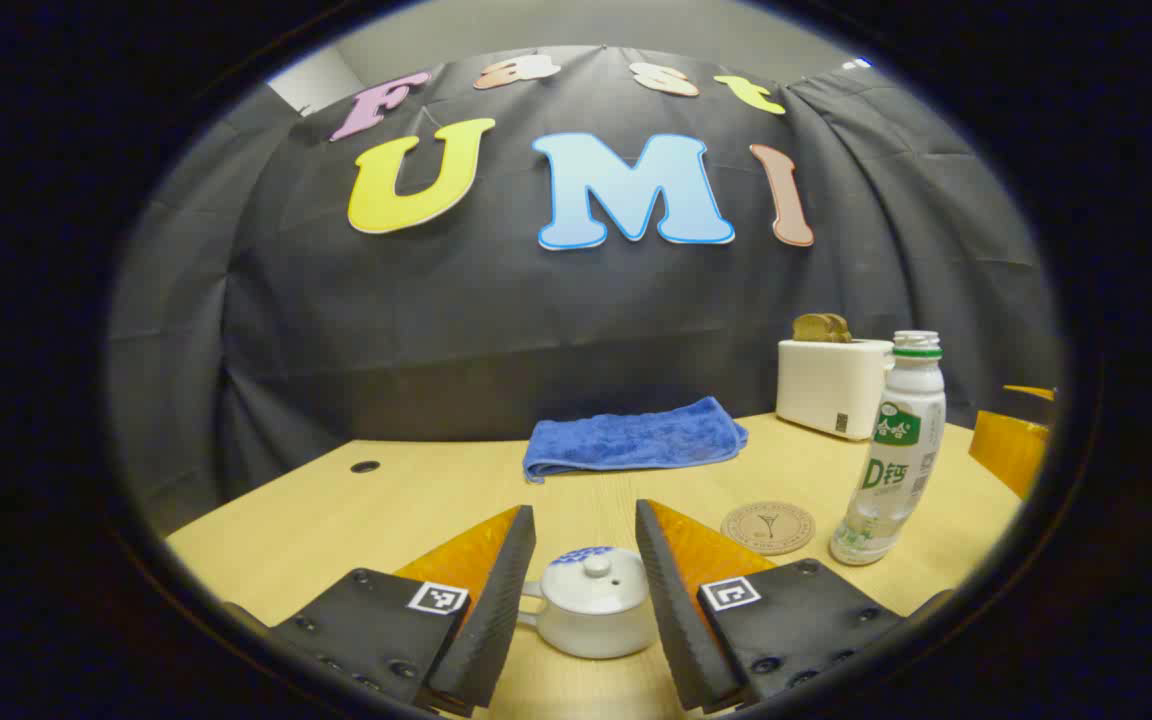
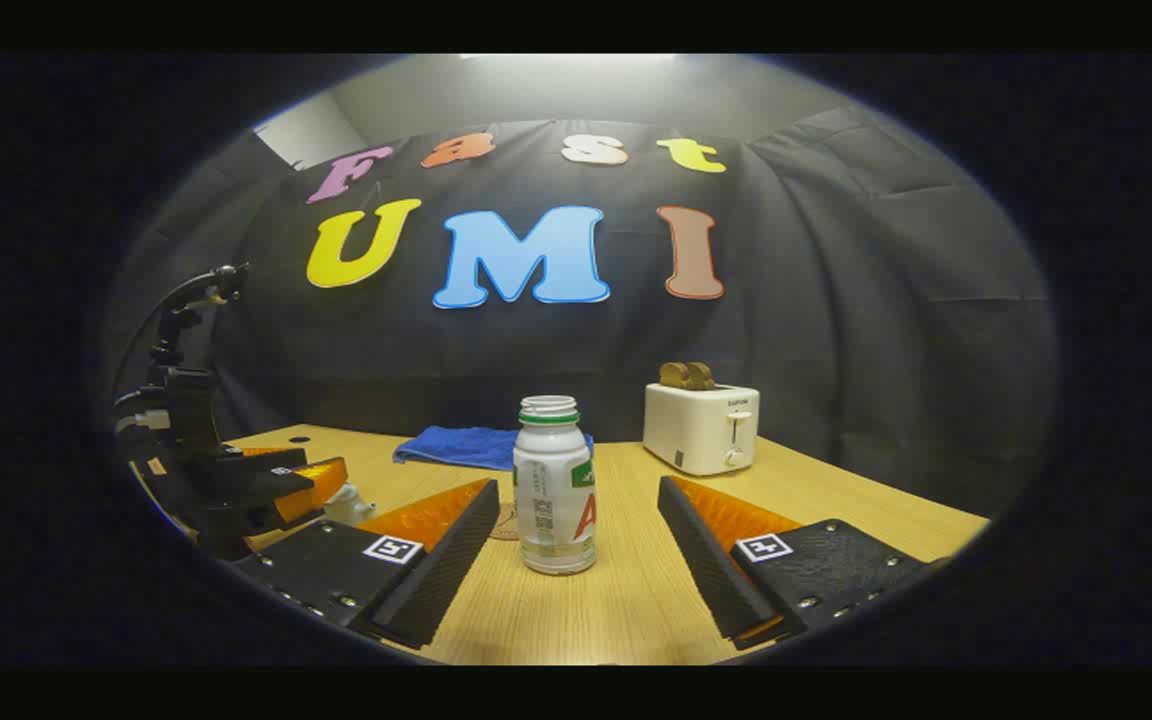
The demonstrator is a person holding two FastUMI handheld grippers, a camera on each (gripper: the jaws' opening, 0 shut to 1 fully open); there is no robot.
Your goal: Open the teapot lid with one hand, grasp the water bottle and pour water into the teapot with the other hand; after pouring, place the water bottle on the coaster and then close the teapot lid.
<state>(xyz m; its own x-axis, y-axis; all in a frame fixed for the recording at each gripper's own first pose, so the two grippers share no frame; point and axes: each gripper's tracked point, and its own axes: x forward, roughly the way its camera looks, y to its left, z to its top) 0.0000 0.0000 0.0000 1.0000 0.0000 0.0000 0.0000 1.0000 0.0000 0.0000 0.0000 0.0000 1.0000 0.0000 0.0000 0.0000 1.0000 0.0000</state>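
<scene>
The left gripper (image 1: 586, 590), jaws wide, flanks a lidded white ceramic teapot (image 1: 591, 605); the right gripper (image 2: 576, 560), equally wide, frames an uncapped white plastic water bottle (image 2: 554, 490).

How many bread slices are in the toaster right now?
2, side by side in the slots atop the toaster, at the table's far edge near the cloth wall: slices. More could sit hidden inside.

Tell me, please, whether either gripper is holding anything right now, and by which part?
Nothing is held. The left gripper brackets the teapot, the right gripper brackets the water bottle; jaws open.
</scene>
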